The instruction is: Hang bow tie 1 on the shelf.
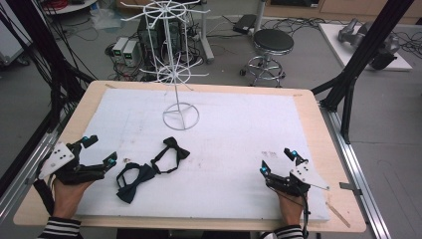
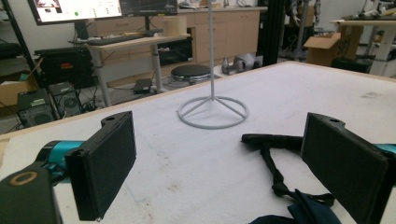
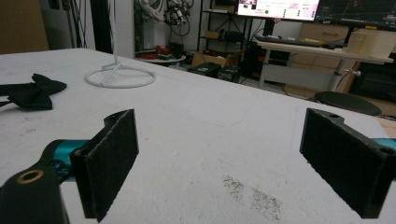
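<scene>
Two bow ties lie on the white foam mat (image 1: pixel 224 124): a black one (image 1: pixel 171 152) near the middle and a dark navy one (image 1: pixel 132 181) in front of it to the left. A white wire display stand (image 1: pixel 174 64) rises at the back of the mat, its ring base (image 2: pixel 213 111) ahead of my left gripper. My left gripper (image 1: pixel 99 152) rests open at the mat's left edge, just left of the navy tie, whose strap (image 2: pixel 275 163) lies between its jaws. My right gripper (image 1: pixel 279 160) is open at the front right, with bare mat between its jaws. The black tie (image 3: pixel 32 93) lies far to its left.
The wooden table's rim (image 1: pixel 331 149) frames the mat. A wooden stick (image 1: pixel 338 214) lies at the front right corner. A dirty smudge (image 3: pixel 252 196) marks the mat by the right gripper. Behind the table stand a black stool (image 1: pixel 271 47) and computer boxes (image 1: pixel 127 50).
</scene>
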{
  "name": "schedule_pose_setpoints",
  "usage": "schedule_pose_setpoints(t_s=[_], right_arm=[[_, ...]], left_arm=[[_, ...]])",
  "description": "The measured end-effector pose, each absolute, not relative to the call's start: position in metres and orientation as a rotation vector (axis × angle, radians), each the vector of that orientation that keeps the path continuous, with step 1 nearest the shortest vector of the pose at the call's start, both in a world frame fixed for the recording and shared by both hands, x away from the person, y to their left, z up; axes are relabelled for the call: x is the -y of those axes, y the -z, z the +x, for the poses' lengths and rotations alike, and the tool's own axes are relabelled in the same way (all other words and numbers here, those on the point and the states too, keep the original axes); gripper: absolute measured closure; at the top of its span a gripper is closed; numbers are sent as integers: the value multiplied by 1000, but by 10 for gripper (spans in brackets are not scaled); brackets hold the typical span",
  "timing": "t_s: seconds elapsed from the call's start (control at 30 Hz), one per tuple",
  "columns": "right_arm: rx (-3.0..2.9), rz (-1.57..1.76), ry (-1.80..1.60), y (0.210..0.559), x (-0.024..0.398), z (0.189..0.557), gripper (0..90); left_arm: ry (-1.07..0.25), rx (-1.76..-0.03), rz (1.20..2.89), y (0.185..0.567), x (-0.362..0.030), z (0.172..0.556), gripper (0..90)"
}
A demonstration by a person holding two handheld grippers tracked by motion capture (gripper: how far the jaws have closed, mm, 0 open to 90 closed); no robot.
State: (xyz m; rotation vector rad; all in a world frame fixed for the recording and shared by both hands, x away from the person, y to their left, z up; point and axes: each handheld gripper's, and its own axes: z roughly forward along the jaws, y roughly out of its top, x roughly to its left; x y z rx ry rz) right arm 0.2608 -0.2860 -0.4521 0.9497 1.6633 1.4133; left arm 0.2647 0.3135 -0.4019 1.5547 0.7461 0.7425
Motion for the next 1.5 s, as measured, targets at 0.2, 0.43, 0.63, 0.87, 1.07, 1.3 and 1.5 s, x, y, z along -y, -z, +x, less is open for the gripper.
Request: schedule_pose_setpoints(t_s=[0.2, 0.43, 0.63, 0.87, 1.07, 1.3, 1.5], right_arm=[[-1660, 935, -1406, 452, 286, 261, 109], [-1658, 943, -1411, 452, 286, 261, 110], [-1662, 950, -1412, 452, 286, 260, 109], [-1661, 939, -1404, 452, 286, 260, 109], [-1661, 939, -1404, 452, 286, 260, 109], [-1659, 940, -1405, 452, 286, 260, 109], [-1658, 940, -1406, 452, 286, 260, 110]], left_arm=[[-689, -731, 1625, 383, -316, 263, 109], [-621, -737, 1777, 374, -309, 265, 109], [-569, -724, 1891, 372, -299, 266, 109], [-540, -731, 2004, 368, -290, 268, 110], [-493, -776, 2091, 368, -281, 270, 118], [-434, -781, 2200, 376, -268, 273, 120], [-376, -791, 2302, 384, -255, 277, 119]])
